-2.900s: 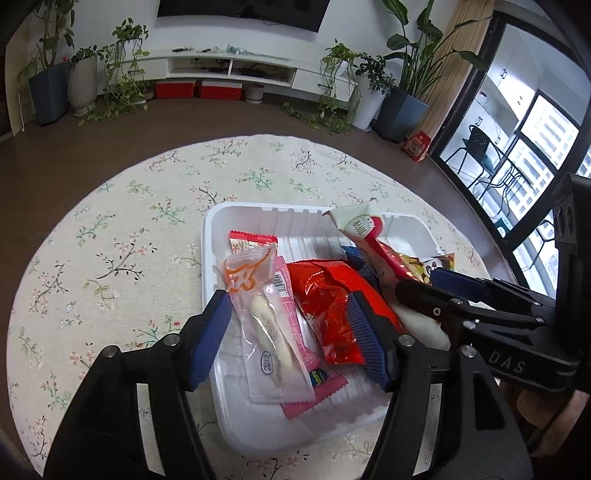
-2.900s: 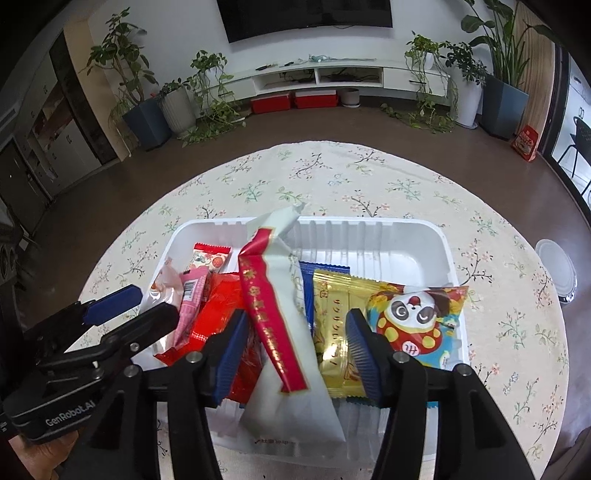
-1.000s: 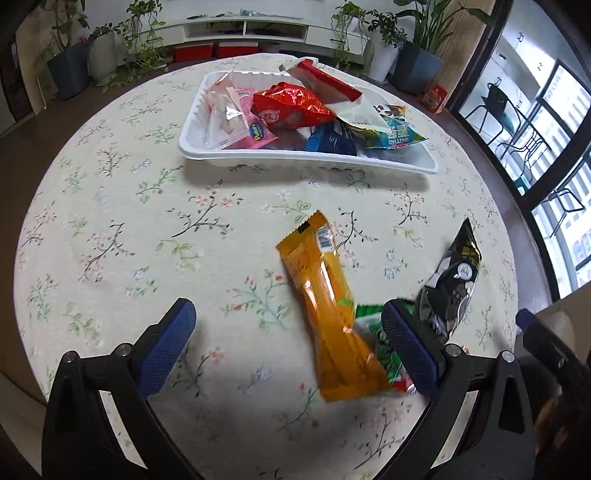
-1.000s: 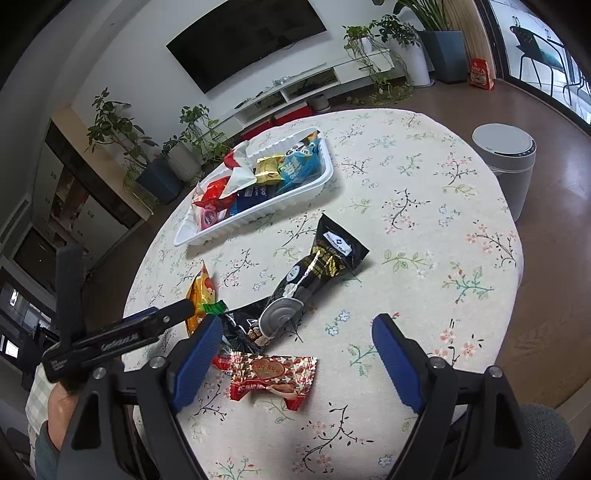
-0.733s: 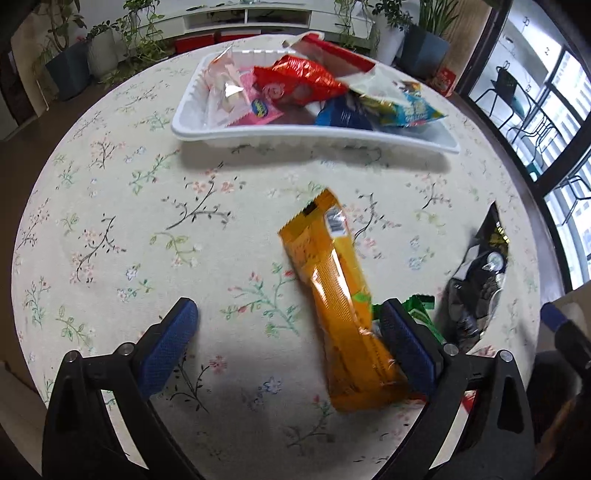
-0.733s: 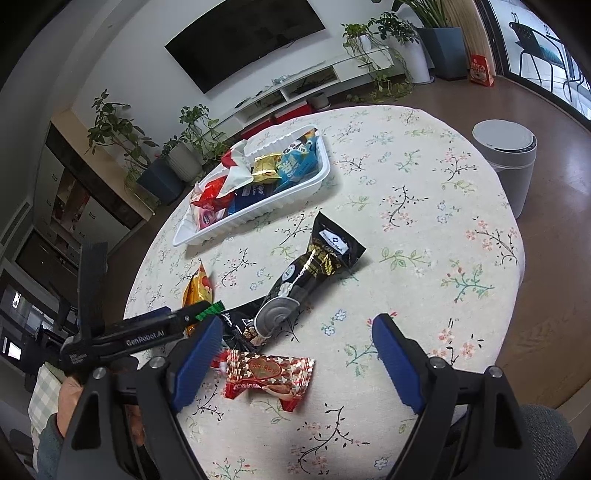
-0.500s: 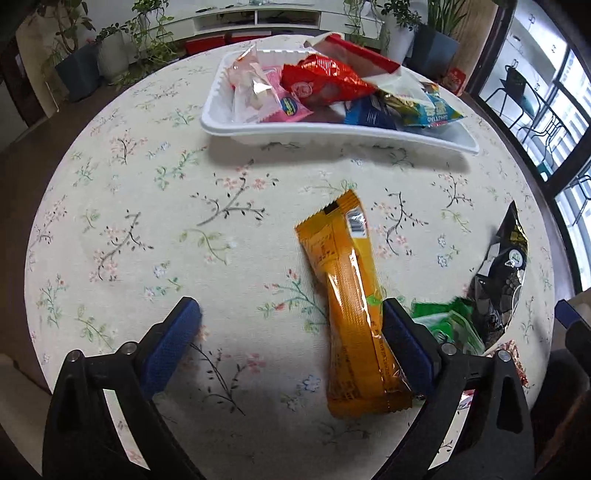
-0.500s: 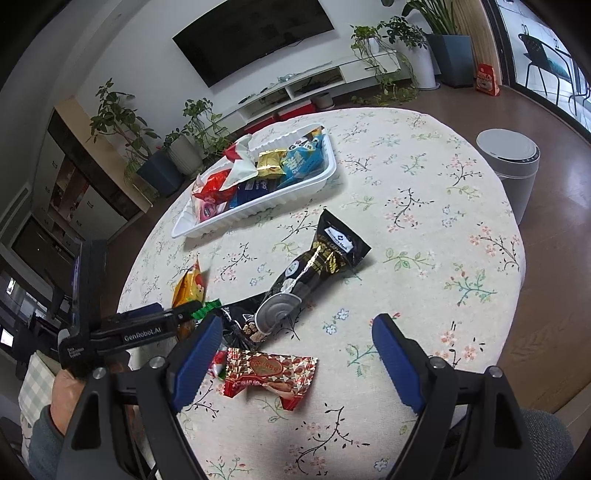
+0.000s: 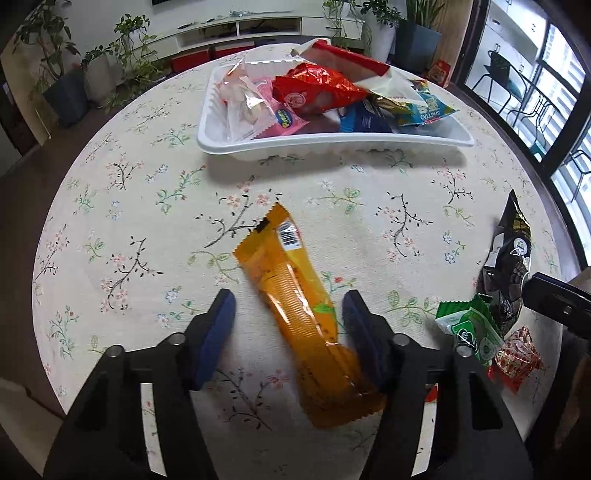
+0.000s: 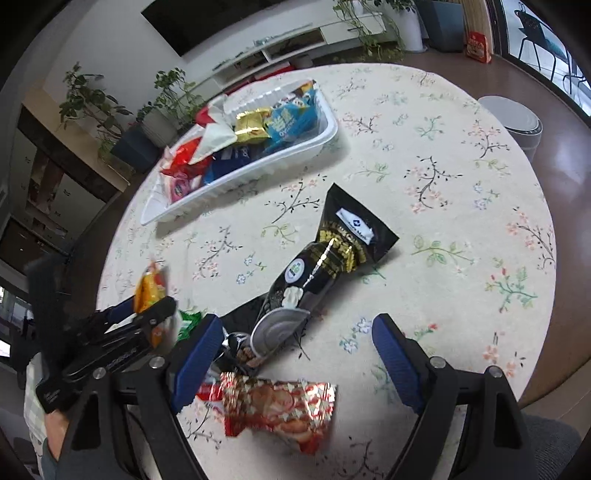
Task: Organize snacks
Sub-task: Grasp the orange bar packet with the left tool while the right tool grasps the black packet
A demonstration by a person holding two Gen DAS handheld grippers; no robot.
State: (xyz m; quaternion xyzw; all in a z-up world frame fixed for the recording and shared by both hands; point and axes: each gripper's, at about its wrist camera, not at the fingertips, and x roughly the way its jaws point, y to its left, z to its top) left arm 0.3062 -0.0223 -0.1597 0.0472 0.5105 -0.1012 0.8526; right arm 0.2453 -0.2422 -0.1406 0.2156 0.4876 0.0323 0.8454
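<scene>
Pointing steeply down, the left tool [image 9: 286, 319] is closing around one orange packet [image 9: 299, 314] lying on the desk [image 9: 110, 221]; the right tool [image 10: 295, 350] is hanging open above one black pouch [image 10: 321, 266] and one red packet [image 10: 280, 406].

Home living room: wall-mounted TV [image 10: 229, 26], low white media shelf [image 9: 236, 27], potted plants [image 9: 417, 22], round table [image 9: 110, 184] with floral cloth, large windows [image 9: 554, 74].

Left hand-held gripper [image 9: 286, 321] angled down, jaws closing, right hand-held gripper [image 10: 295, 345] wide apart
</scene>
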